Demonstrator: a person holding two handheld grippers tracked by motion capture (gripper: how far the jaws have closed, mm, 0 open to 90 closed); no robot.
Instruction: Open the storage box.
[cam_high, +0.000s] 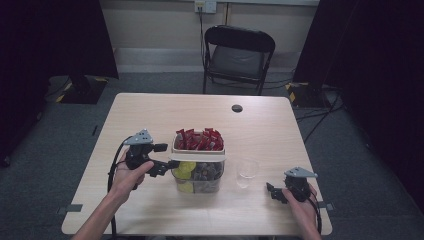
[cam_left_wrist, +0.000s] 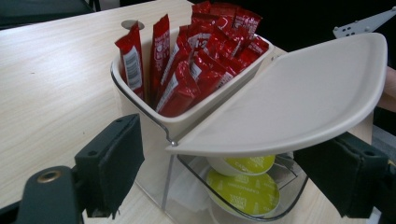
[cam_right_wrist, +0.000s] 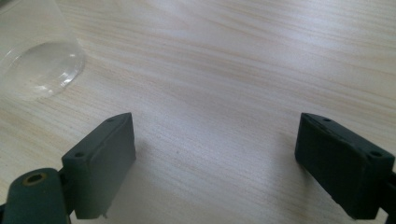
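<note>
Nearest the front edge of the bench, the right gripper is hovering by the front right corner with its jaws spread wide and nothing between them. Just beyond it, one clear plastic cup is standing on the bare wood.

Toward the middle of the bench, the left gripper is reaching in from the left with its jaws released, sitting either side of the near left corner of a clear box. The box's cream lid is tilting up. Under it, two yellow-green capsules are lying stacked; their printing is too small to read. In the high view, darker capsules are lying beside them.

The back compartment is holding red sachets standing upright, too crowded to count. One is showing a barcode; the white lettering is blurred.

Near the back edge, one round dark cable hole is sitting in the benchtop.
</note>
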